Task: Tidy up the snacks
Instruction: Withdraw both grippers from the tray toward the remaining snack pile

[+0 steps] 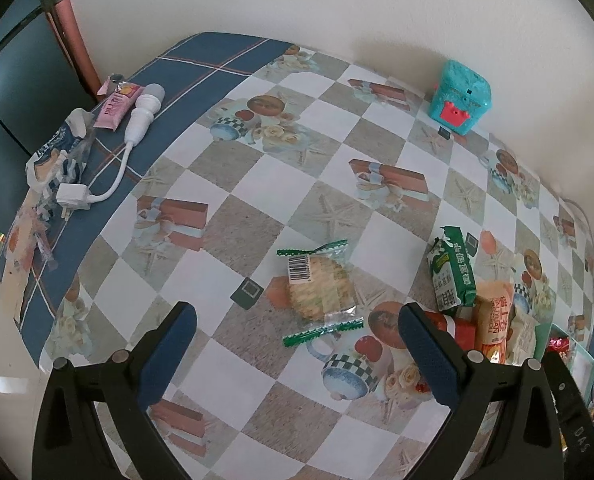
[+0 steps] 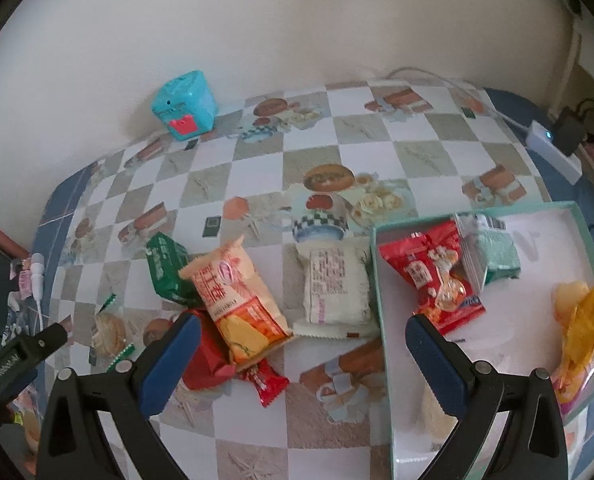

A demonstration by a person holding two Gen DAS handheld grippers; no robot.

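Both grippers are hanging wide open over the table right now, nothing in either of them. We're holding the left gripper (image 1: 297,356) just short of the clear-wrapped cracker (image 1: 321,288), which is lying flat on the checkered tablecloth (image 1: 257,184) a bit beyond and between its fingers, so that's probably the next grab. We're guessing it needs a push forward and down, then a gentle squeeze, since that cracker looks easy to crush.

We're hovering the right gripper (image 2: 303,356) over the loose pile: small red candy (image 2: 263,384) nearest, then the orange packet (image 2: 237,304) lying on a red one, the white packet (image 2: 335,284) to its right, and the green packet (image 2: 165,276) further back on the left.

Off to the right, the teal-rimmed box (image 2: 381,300) is already holding a red bag (image 2: 429,276), a pale green pack (image 2: 493,256) and a yellow wrapper (image 2: 585,320). So we're mid-sort, with plenty outside the box.
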